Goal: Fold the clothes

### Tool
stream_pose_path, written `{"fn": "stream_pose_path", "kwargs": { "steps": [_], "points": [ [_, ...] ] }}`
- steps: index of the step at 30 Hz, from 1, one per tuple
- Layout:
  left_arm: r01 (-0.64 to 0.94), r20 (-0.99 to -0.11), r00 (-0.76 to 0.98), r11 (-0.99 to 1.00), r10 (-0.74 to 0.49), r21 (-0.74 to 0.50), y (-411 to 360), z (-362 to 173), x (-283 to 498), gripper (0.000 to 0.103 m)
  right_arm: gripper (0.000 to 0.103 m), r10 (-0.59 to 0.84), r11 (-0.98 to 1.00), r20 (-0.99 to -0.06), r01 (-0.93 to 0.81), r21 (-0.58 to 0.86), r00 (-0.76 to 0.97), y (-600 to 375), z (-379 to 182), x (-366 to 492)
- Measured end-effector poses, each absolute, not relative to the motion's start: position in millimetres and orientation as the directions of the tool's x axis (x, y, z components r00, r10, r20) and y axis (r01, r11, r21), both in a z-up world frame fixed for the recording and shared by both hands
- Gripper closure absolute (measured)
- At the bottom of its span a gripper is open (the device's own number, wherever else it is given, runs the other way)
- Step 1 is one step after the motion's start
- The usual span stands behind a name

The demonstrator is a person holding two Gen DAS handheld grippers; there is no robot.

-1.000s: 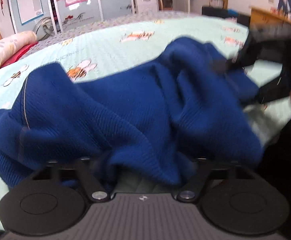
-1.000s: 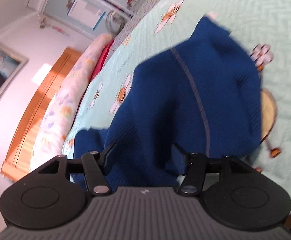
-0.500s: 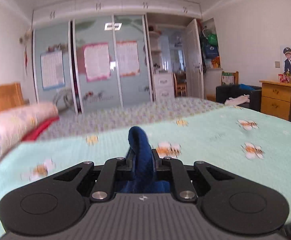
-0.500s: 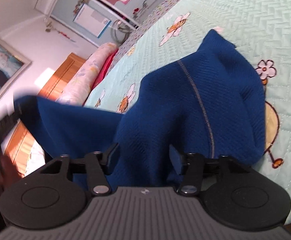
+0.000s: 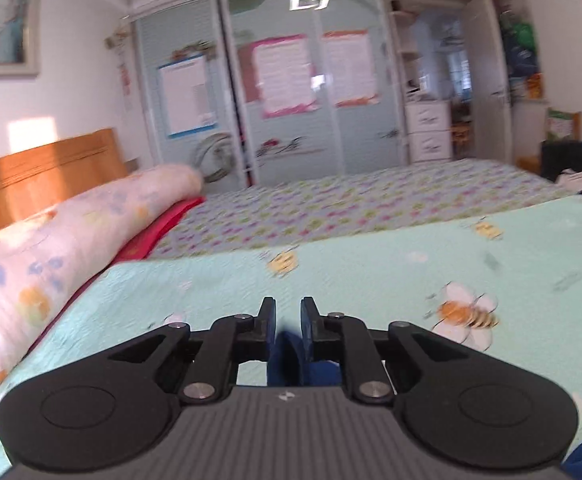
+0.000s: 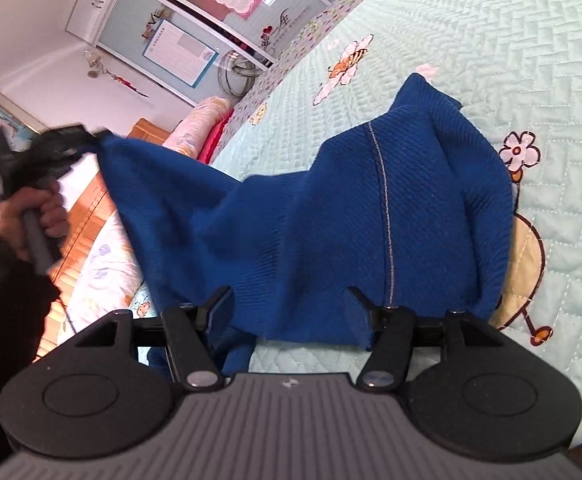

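A wide bed (image 5: 391,280) is filling both views, wearing a pale mint quilted cover printed with bees and flowers, and a floral bolster (image 5: 51,248) is lying along its head end beside a wooden headboard (image 5: 31,176). Behind it, sliding wardrobe doors (image 5: 283,92) with pinned posters are closing off the far wall. On the cover, a dark blue knitted garment (image 6: 371,208) is sitting in a rumpled heap near the bed's near edge, with one part of it being drawn up off the quilt into a taut sheet toward the left of the right wrist view. At the top of that sheet the left gripper (image 6: 91,138) is pinching a corner of the cloth, and a hand (image 6: 31,216) in a dark sleeve is gripping its handle; in the left wrist view its fingers are standing nearly together with a fold of blue fabric (image 5: 287,356) squeezed between them, having just been closing on it. The right gripper (image 6: 289,300) is hovering low over the heap with its fingers spread wide and lately shifting a little; blue cloth is lying between and under them, and the right finger seems to be touching an edge, though whether it is pressing is hard to judge.
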State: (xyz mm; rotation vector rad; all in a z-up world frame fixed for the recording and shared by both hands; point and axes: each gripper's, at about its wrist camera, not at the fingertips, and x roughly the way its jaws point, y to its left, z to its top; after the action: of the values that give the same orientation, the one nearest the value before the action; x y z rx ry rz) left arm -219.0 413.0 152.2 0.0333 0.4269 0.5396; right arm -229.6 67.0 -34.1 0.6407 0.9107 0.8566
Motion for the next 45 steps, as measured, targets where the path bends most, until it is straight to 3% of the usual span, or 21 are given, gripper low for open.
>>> {"fn": "stream_pose_path", "kwargs": {
  "steps": [2,6,12,17,20,22,24,26,28,32,38,43,45],
  "points": [
    [-0.505,-0.409,0.761,0.855,0.504,0.114,418,137,-235,0.087,0.041,0.851,0.513,-0.401,-0.369,0.775,0.34,68,-32,-230],
    [-0.507,-0.449,0.753,0.859,0.481,0.07,410,92,-296,0.07,0.038,0.819,0.567,-0.423,-0.432,0.701,0.388,74,-26,-239],
    [-0.519,-0.525,0.728,0.855,0.441,-0.002,401,26,-373,0.068,0.036,0.741,0.665,-0.44,-0.648,0.371,0.508,127,-8,-287],
    [-0.534,-0.533,0.744,0.838,0.402,-0.113,416,9,-403,0.061,0.034,0.722,0.643,-0.473,-0.742,0.189,0.505,204,-9,-303],
    [-0.525,-0.512,0.763,0.841,0.395,-0.134,417,5,-412,0.06,0.035,0.7,0.66,-0.486,-0.733,0.162,0.523,244,-13,-295],
    [-0.522,-0.489,0.773,0.844,0.405,-0.125,415,2,-413,0.056,0.035,0.69,0.67,-0.503,-0.723,0.17,0.521,265,-17,-285],
    [-0.528,-0.471,0.772,0.843,0.427,-0.101,411,-5,-414,0.045,0.036,0.656,0.685,-0.542,-0.716,0.136,0.525,284,-23,-276],
    [-0.535,-0.459,0.767,0.842,0.449,-0.072,409,-17,-413,0.042,0.053,0.628,0.688,-0.572,-0.72,0.091,0.528,297,-30,-267],
    [-0.538,-0.441,0.768,0.841,0.465,-0.051,408,-27,-414,0.041,0.096,0.634,0.664,-0.588,-0.744,0.08,0.502,305,-29,-256],
    [-0.544,-0.397,0.774,0.839,0.493,-0.02,406,-28,-413,0.038,0.1,0.652,0.67,-0.534,-0.739,0.073,0.538,304,3,-232],
    [-0.533,-0.393,0.781,0.846,0.485,-0.017,409,-26,-411,0.036,0.1,0.522,0.82,-0.43,-0.572,0.015,0.737,302,80,-135],
    [-0.539,-0.378,0.787,0.841,0.488,-0.038,415,-24,-413,0.036,0.1,0.398,0.894,-0.432,-0.448,-0.014,0.809,317,121,-42],
    [-0.544,-0.368,0.789,0.838,0.492,-0.043,416,-23,-413,0.036,0.096,0.388,0.898,-0.475,-0.439,0.003,0.79,325,120,-10]
  ]
}}
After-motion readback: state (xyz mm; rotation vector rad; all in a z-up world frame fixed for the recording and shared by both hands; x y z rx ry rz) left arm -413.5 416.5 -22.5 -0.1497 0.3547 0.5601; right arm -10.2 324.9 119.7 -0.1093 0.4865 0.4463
